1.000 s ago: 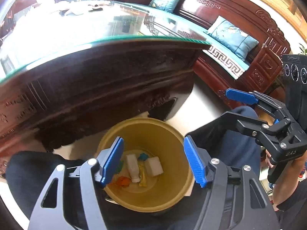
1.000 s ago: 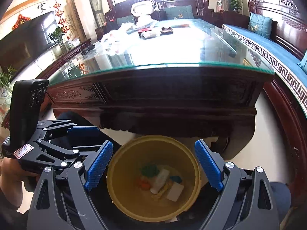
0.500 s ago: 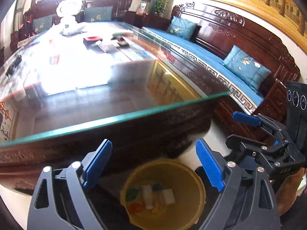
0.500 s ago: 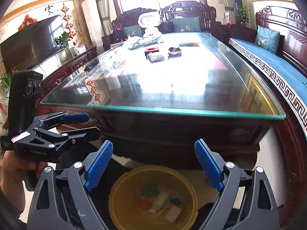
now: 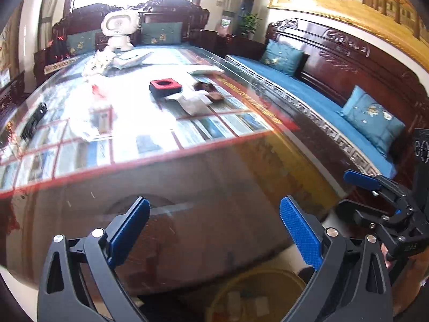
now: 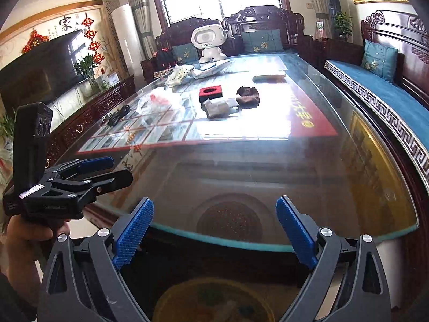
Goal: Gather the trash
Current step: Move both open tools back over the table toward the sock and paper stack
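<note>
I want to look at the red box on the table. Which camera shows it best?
The right wrist view shows the red box best: it is sharp, and its dark top opening is clear. The left wrist view also shows all of it, but the picture is blurred by motion and glare on the table.

Glossy glass tabletop [image 6: 268, 166], carved dark wood sofa [image 6: 396, 37].
</note>
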